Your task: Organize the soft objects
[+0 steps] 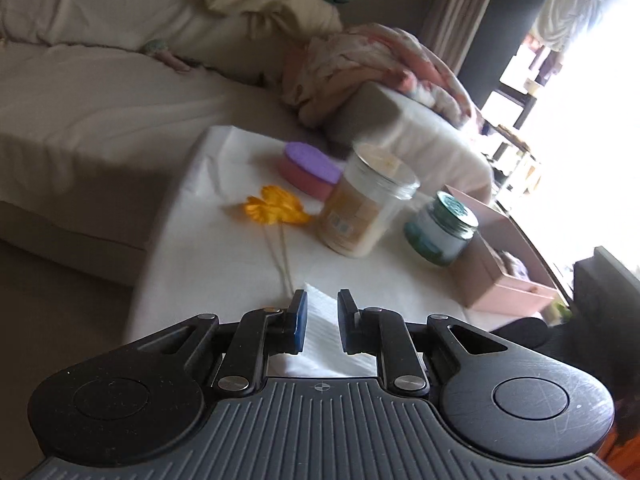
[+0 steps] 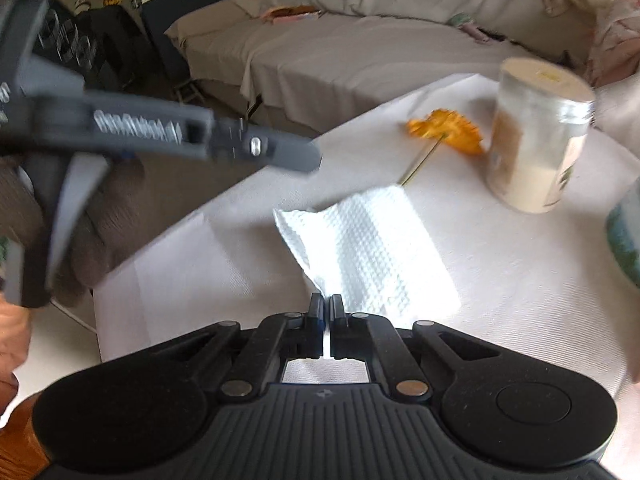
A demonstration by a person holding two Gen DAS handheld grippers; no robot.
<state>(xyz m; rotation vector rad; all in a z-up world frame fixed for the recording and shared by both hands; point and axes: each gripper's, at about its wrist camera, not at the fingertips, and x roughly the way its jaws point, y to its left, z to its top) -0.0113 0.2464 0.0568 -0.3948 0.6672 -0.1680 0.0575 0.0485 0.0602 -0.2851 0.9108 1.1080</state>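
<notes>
**Paper towel: near edge pinched, fold or lift pending**

Paper towel [image 2: 372, 248] lies flat, centre frame, on the white tablecloth [image 2: 520, 300]. Right gripper [image 2: 325, 312] appears clamped on its near edge; blur limits certainty. Left gripper [image 1: 322, 322] is spread, holding nothing. Next: left takes opposite edge, avoiding the orange flower [image 2: 444, 130].

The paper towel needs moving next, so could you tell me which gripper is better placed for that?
Right. The right gripper appears already shut on the near edge of the paper towel. The left gripper is open, holding nothing.
</notes>
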